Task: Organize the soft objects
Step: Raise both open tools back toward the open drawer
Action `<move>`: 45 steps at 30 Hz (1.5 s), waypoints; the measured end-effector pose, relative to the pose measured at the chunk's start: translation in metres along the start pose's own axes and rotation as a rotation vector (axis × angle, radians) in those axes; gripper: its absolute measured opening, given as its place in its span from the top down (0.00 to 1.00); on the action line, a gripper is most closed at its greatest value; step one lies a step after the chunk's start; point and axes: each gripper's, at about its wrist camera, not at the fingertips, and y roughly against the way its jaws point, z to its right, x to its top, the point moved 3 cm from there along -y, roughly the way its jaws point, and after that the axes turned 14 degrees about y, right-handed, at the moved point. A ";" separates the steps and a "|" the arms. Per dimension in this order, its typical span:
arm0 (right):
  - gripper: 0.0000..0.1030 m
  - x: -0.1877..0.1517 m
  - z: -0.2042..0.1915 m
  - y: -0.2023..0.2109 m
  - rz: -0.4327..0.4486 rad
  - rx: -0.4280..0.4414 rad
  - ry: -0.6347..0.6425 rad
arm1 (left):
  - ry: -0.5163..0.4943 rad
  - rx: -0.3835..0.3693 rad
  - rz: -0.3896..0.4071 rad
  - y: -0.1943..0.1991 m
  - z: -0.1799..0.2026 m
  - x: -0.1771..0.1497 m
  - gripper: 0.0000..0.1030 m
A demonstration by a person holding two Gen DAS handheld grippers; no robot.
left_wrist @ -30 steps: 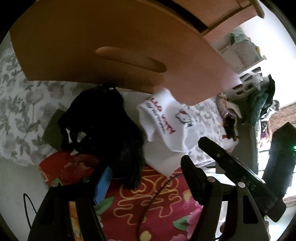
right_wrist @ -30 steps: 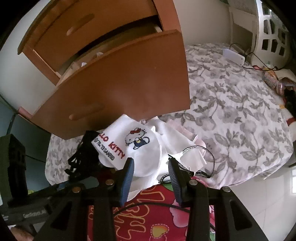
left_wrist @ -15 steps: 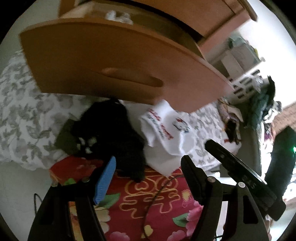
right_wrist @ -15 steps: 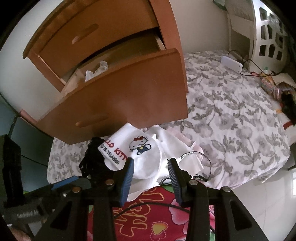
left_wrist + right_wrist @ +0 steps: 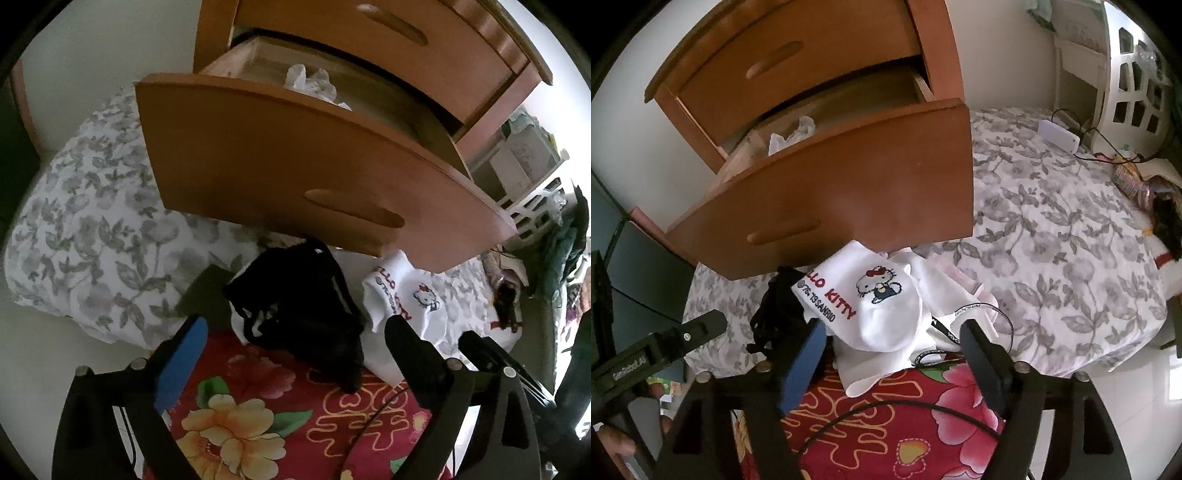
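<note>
Both tools' jaws just spread apart, empty, above white "HELLO KITTY" cloth (image 5: 875, 310).

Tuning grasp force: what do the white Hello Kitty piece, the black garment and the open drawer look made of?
White Hello Kitty piece: likely matte knit cotton, with soft folds and a stitched-looking motif.
Black garment: thin limp fabric, matte, crumpled with strap-like edges; fibre unclear.
Open drawer: wood or wood-look board, smooth satin orange-brown front with a carved grip slot.

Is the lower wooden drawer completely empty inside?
No, a crumpled white cloth lies inside the open lower drawer, showing just above its front panel.
</note>
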 end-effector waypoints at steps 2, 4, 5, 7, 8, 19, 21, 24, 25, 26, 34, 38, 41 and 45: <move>0.15 -0.001 0.000 0.001 0.007 -0.002 0.001 | -0.003 0.006 0.005 0.000 0.000 0.000 0.06; 0.04 -0.001 0.000 0.001 0.015 -0.003 0.003 | -0.006 0.007 0.017 0.002 0.000 0.000 0.06; 0.02 -0.001 0.000 0.001 0.018 -0.003 0.003 | -0.008 0.009 0.024 0.003 0.001 0.000 0.06; 0.00 -0.001 0.001 0.002 0.027 -0.006 0.005 | -0.016 0.007 0.043 0.006 0.003 0.000 0.06; 0.00 -0.001 0.001 0.002 0.030 -0.009 0.006 | -0.019 0.004 0.054 0.008 0.004 0.001 0.06; 0.00 0.001 0.002 0.009 0.082 -0.012 0.012 | -0.050 0.016 0.254 0.038 0.011 0.012 0.06; 0.00 0.003 0.000 0.012 0.098 -0.017 0.020 | -0.057 0.040 0.276 0.041 0.011 0.013 0.06; 0.00 0.005 -0.001 0.017 0.119 -0.026 0.036 | -0.058 0.063 0.301 0.043 0.012 0.016 0.06; 0.00 0.007 -0.002 0.018 0.126 -0.028 0.041 | -0.059 0.068 0.309 0.043 0.011 0.017 0.06; 0.00 0.008 -0.003 0.020 0.134 -0.030 0.047 | -0.063 0.068 0.321 0.044 0.012 0.017 0.06; 0.00 0.021 -0.008 0.030 0.187 -0.051 0.085 | -0.060 0.100 0.424 0.058 0.014 0.025 0.06; 0.00 0.031 -0.011 0.035 0.212 -0.065 0.101 | -0.047 0.111 0.427 0.058 0.013 0.033 0.06; 0.00 0.040 -0.011 0.039 0.227 -0.069 0.105 | -0.052 0.124 0.425 0.056 0.014 0.039 0.06; 0.00 0.051 -0.011 0.041 0.238 -0.065 0.098 | -0.044 0.121 0.403 0.051 0.016 0.047 0.06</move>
